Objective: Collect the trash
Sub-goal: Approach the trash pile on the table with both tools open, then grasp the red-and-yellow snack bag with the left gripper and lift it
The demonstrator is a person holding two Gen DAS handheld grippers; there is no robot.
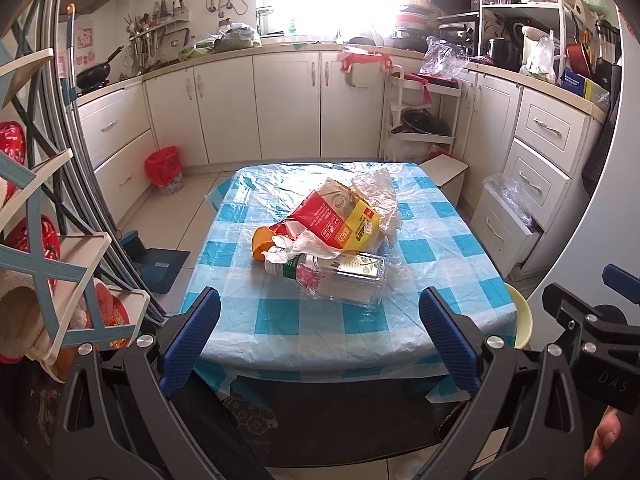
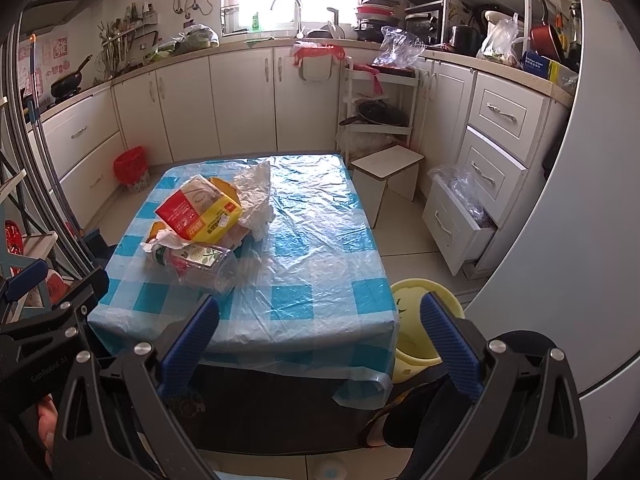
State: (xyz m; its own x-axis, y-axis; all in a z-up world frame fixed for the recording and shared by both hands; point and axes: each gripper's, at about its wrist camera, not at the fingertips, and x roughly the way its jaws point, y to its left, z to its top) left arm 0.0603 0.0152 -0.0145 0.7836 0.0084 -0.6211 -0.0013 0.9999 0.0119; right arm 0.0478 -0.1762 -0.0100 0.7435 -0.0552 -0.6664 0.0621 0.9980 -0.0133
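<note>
Desk: low, covered with a blue-and-white checked cloth under a clear, wrinkled plastic sheet; stands in the middle of the kitchen floor.

Trash, all in one pile on the desk, toward its left half as the right wrist view shows it:
- Red-and-yellow package: lies tilted on top of the pile, printed face up.
- Clear plastic bottle: lies on its side at the near edge of the pile, green-and-red label, touching the package above it.
- Crumpled white paper: tucked between the package and the bottle.
- Orange scrap: at the pile's left edge, partly under the paper.
- Thin white plastic bag: crumpled, behind and to the right of the package, touching it.

Left gripper: jaws spread wide, holding nothing; blue fingertip pads sit over the near edge of the desk, the bottle framed between them but well apart.

Right gripper: jaws likewise wide and empty, held at the desk's near right corner, away from the pile.

Red-lined bin: on the floor by the left cabinets, well apart from the desk.

Yellow stool: just beside the desk's near right corner.

White stool: near the desk's far right corner.
</note>
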